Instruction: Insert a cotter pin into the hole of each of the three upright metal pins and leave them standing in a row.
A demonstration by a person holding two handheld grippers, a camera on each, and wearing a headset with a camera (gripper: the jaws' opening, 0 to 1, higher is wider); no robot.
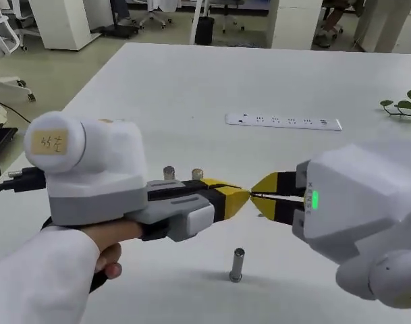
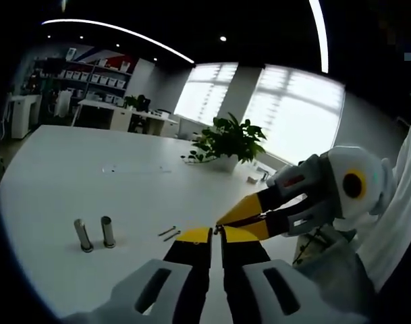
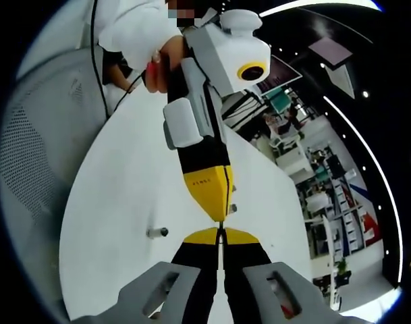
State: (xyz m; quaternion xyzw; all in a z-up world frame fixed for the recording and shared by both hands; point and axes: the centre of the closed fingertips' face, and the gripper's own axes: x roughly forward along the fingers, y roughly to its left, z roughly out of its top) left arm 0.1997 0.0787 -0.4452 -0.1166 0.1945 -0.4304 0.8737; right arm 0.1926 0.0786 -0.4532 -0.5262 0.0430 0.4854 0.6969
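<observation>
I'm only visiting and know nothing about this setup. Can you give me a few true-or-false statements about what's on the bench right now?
1. Three metal pins stand upright on the table. True.
2. The left gripper and right gripper are held wide apart. False: their yellow tips meet.
3. A power strip lies farther back on the table. True.
4. The pins already form one row. False: two stand side by side, and the third stands alone, nearer the person.

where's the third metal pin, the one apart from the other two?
Head view, lower centre: the pin stands alone on the table, nearer the person than where the left tongs and right tongs face tip to tip.
</observation>
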